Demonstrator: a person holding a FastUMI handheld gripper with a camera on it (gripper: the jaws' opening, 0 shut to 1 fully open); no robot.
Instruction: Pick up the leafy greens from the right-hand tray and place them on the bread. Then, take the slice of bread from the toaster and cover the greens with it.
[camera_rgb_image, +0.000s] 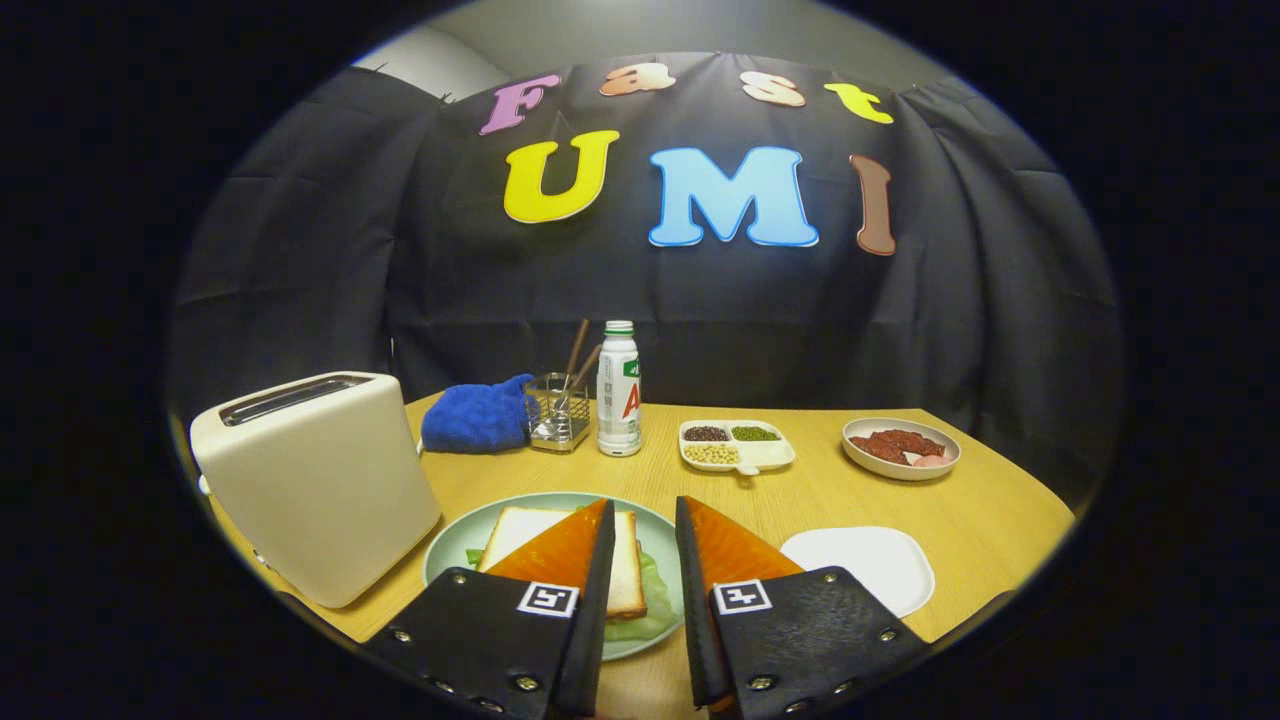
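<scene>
Wooden table, black cloth wall; gripper fingers parted, empty.

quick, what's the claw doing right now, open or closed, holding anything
Claw: open, holding nothing, fingers apart above the green plate where the bread slice lies over the leafy greens.

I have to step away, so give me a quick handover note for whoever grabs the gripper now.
Gripper: open, holding nothing, fingers hovering above the near side of the green plate.
Plate: a bread slice lies on top, leafy greens poking out under it.
Right-hand tray: white, nothing on it.
Toaster: beside the plate, no bread sticking up from its slot.
Done, by the look of it: greens placed and covered.
Left: apparently nothing; just check the top slice sits square.
</scene>
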